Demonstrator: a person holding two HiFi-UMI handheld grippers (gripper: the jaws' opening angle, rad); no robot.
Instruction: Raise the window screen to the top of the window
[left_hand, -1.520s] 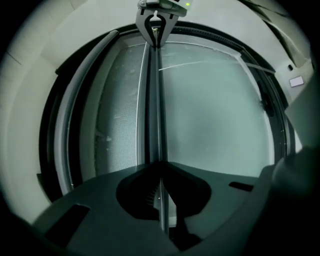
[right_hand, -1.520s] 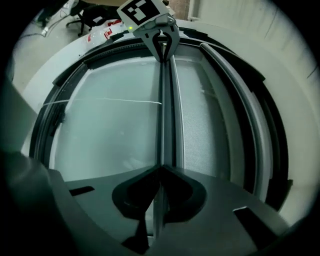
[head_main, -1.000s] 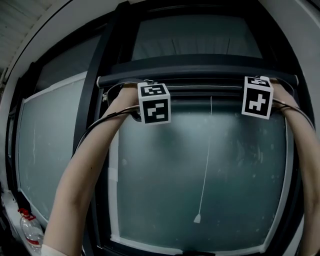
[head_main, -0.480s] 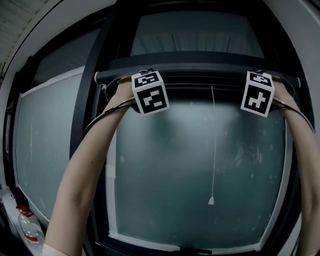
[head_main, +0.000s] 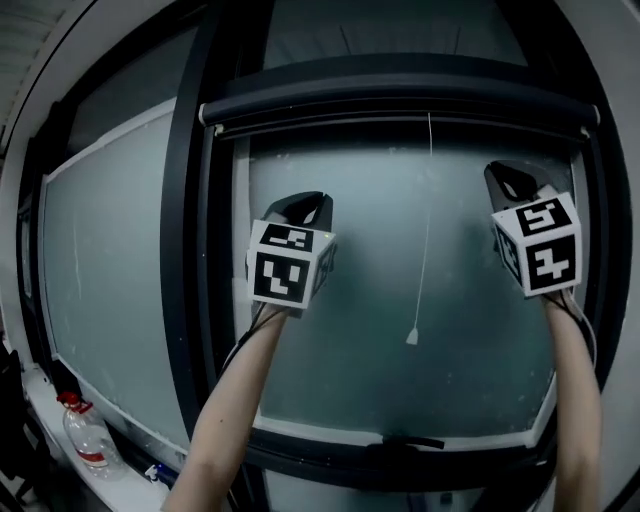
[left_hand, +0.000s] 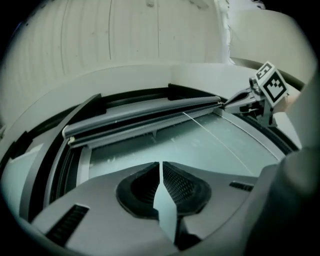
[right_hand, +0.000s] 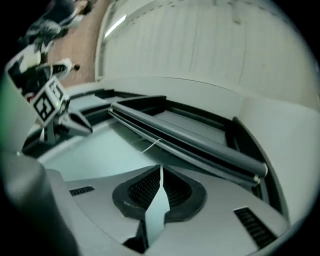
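Observation:
The rolled-up window screen's dark bar (head_main: 400, 105) lies across the top of the window frame, also in the left gripper view (left_hand: 145, 112) and the right gripper view (right_hand: 200, 142). Its thin white pull cord (head_main: 424, 230) hangs down the frosted glass between my hands. My left gripper (head_main: 300, 206) is well below the bar and off it. Its jaws (left_hand: 160, 169) are beginning to part by a thin slit, with nothing between them. My right gripper (head_main: 516, 180) hangs equally low at the right, its jaws (right_hand: 160, 174) together and empty.
A dark upright frame post (head_main: 185, 230) separates this pane from another frosted pane (head_main: 100, 260) at the left. A latch handle (head_main: 405, 442) sits on the bottom rail. A plastic bottle (head_main: 85, 440) stands on the sill at the lower left.
Both grippers have come down off the screen bar and rolled over, so their marker cubes now hang below the fingers. The bar stays at the top.

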